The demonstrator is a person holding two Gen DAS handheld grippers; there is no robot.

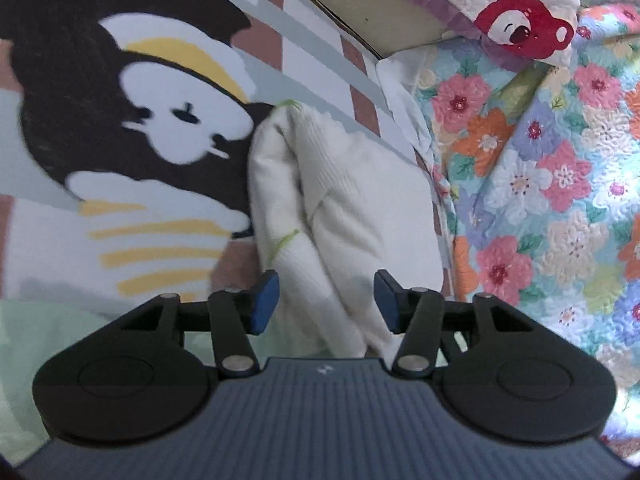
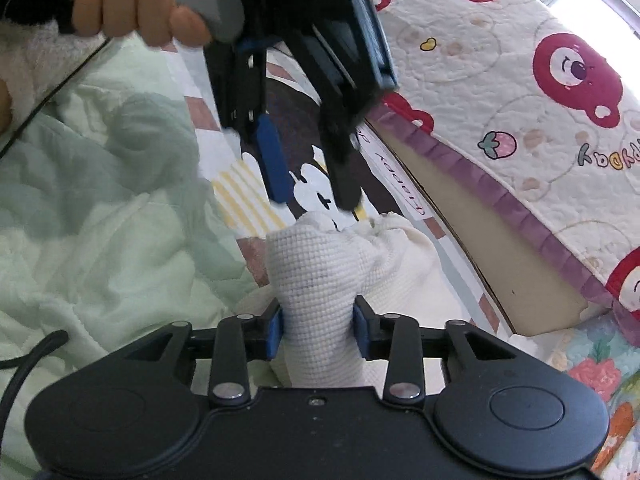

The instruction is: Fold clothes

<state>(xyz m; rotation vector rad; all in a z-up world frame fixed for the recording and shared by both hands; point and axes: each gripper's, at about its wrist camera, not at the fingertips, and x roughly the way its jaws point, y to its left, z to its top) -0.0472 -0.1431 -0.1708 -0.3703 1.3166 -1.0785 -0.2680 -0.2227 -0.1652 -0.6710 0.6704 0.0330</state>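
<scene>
In the left wrist view we see the white cloth (image 1: 344, 208) lying bunched on the cartoon blanket (image 1: 132, 120), just beside the floral quilt (image 1: 540, 168). Our left hand-held gripper (image 1: 326, 300) stands released, its blue pads (image 1: 266, 300) spread apart on both sides of the near end of the cloth; they do not seem to press it. The cloth shows thick rolls and creases, not flat layers.

In the right wrist view our right hand-held gripper (image 2: 318, 332) is clenched on a pinched neck of the same cloth (image 2: 320, 272), which rises between the pads and spreads out behind them toward the blanket (image 2: 316, 188). The left hand-held gripper (image 2: 304, 160) hangs above the far part of the cloth, held by a hand (image 2: 136, 4). A green cover (image 2: 104, 208) lies beside the cloth, and a bear-print quilt (image 2: 520, 80) lies beyond the blanket.

We judge the folding is in the middle: the cloth is gathered and partly lifted, but no neat flat fold is visible. Flattening and tidy layering seem to be left.
</scene>
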